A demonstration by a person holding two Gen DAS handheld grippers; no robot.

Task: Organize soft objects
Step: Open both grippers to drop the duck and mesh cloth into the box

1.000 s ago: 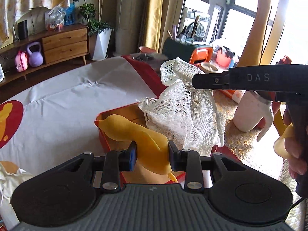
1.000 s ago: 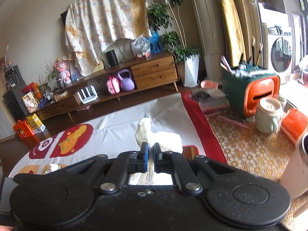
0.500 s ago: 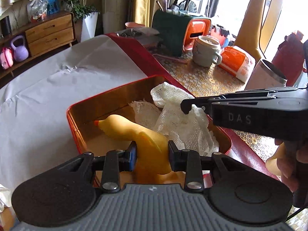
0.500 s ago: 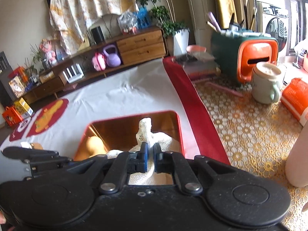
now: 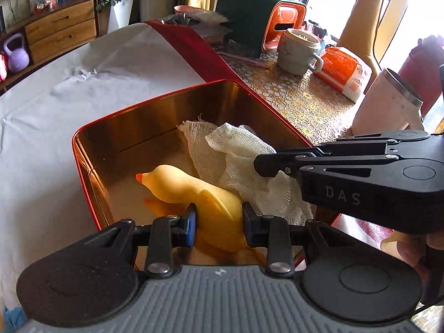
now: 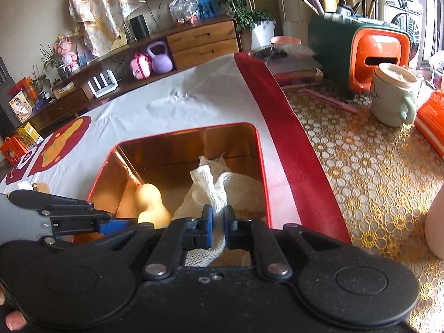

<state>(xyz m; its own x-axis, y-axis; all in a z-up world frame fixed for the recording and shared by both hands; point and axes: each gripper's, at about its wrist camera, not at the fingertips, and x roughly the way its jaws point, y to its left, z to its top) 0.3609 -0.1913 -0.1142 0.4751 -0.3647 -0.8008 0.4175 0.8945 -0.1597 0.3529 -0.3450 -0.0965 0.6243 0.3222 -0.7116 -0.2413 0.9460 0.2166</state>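
Observation:
A red tin box [image 5: 83, 172] with a shiny gold inside stands open on the white tablecloth; it also shows in the right wrist view [image 6: 260, 166]. My left gripper [image 5: 219, 222] is shut on a yellow rubber duck [image 5: 194, 191], held low inside the box. My right gripper [image 6: 218, 224] is shut on a white gauze cloth [image 6: 219, 186], which lies bunched in the box's right half [image 5: 236, 155]. The right gripper's body [image 5: 360, 177] reaches in from the right, beside the duck.
To the right, on a gold-patterned mat, stand a pale green mug [image 6: 394, 97], an orange and green container [image 6: 377, 52], an orange packet [image 5: 344, 69] and a white tumbler [image 5: 388, 102]. A red band [image 6: 288, 127] runs beside the box. A wooden sideboard [image 6: 199, 41] stands behind.
Both grippers have come down into the tin. The gauze, held high a second ago, now rests in the box, and the duck sits lower inside it.

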